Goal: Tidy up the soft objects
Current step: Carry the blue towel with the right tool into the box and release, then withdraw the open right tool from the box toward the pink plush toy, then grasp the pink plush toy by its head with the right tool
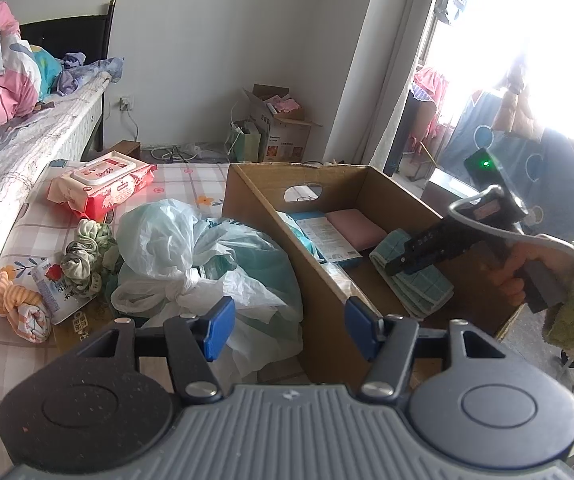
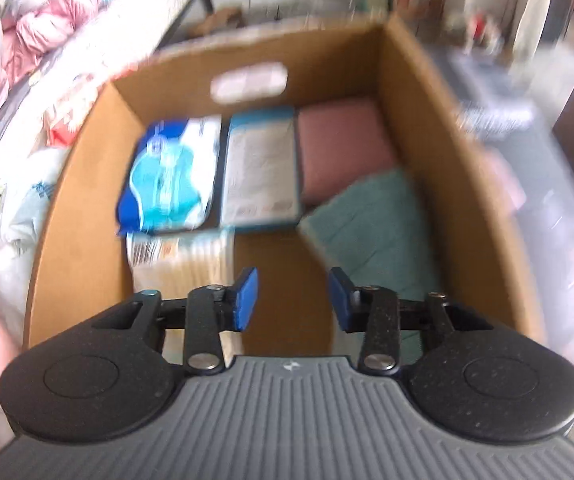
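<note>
Left gripper [image 1: 289, 330], black with blue pads, sits at the bottom centre of the left wrist view with its jaws apart and nothing between them; it hovers over a knotted, pale green and white plastic bag [image 1: 203, 256] and the near corner of the open brown cardboard box [image 1: 315, 184]. Right gripper [image 2: 293, 298], of the same build, occupies the bottom centre of the blurred right wrist view, jaws apart and empty, pointing down into the cardboard box [image 2: 415, 80]. In the left wrist view the right gripper [image 1: 401, 264] enters from the right edge, held by a hand [image 1: 523, 268] in a green fuzzy sleeve, its tip just above a folded teal checked cloth [image 1: 415, 284]

Box contents, right wrist view:
- blue and white soft pack [image 2: 171, 172], centre left
- light blue flat pack with a pale label [image 2: 263, 168], centre, just beside it
- pink rectangular pad [image 2: 341, 148], upper right of the box floor
- folded teal cloth [image 2: 371, 232], right side, lying tilted against the pink pad
- white pack with a barcode [image 2: 183, 256], lower left, just ahead of the left pad

Outside the box, left wrist view, on the checked bed sheet [image 1: 175, 180]:
- red and white wipes pack [image 1: 103, 188], upper left
- green fabric scrunchies [image 1: 85, 256], left of the plastic bag
- orange-striped rolled cloth [image 1: 19, 308], lower left
</note>
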Tool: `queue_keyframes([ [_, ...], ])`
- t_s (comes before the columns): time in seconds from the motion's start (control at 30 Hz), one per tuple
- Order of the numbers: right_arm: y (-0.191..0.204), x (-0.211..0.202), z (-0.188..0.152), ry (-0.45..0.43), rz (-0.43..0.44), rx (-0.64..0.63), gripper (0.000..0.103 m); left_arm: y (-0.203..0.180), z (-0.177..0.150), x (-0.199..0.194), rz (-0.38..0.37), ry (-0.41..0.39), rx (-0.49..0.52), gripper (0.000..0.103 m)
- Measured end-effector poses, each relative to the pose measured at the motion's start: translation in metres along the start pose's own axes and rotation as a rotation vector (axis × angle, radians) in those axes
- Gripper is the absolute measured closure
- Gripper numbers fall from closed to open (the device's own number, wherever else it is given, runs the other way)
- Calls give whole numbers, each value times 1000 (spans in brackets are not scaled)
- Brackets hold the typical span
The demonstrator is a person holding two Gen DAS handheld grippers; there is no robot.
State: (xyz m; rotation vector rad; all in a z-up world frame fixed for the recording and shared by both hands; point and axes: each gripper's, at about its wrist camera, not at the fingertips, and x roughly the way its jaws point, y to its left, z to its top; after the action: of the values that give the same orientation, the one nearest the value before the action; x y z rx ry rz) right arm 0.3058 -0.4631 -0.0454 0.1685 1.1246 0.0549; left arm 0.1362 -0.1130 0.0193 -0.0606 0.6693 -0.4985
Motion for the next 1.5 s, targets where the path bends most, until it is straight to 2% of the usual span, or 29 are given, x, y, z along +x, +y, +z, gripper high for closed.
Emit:
queue_keyframes([
  [0.07,-6,21,3,80,-8,32,72,0,0,-1,2,-1,-2,40],
  [0.17,-20,41,6,125,-68,83,74,1,-1,-2,7,1,-1,40],
  [0.27,-30,45,11,109,-114,128,81,3,-2,-4,13,0,-4,40],
  [0.4,-22,41,8,83,-175,97,81,7,-2,-5,14,2,-16,39],
  [0.5,-8,44,7,85,-238,13,79,7,-4,-6,18,3,-13,38],
  [0.57,-3,40,4,79,-232,5,72,8,-6,-8,24,3,-11,35],
  [0.6,-6,36,3,68,-202,14,68,8,-6,-10,29,2,-9,34],
  [0.63,-6,28,2,58,-165,29,59,9,-7,-12,38,0,-5,33],
  [0.67,-6,18,0,45,-137,46,53,10,-9,-14,47,-3,-3,31],
  [0.93,6,-75,-16,-116,80,131,44,31,-31,-37,95,22,-21,18],
  [1.1,38,-124,-43,-204,280,143,41,50,-46,-54,147,44,-64,15],
  [1.23,80,-140,-59,-189,474,113,40,65,-57,-65,191,53,-90,14],
  [1.33,121,-140,-69,-156,582,73,39,72,-66,-71,225,59,-98,14],
  [1.43,165,-132,-79,-94,660,30,39,77,-75,-72,232,77,-108,14],
  [1.5,191,-122,-85,-53,679,6,39,79,-81,-69,233,97,-103,14],
])
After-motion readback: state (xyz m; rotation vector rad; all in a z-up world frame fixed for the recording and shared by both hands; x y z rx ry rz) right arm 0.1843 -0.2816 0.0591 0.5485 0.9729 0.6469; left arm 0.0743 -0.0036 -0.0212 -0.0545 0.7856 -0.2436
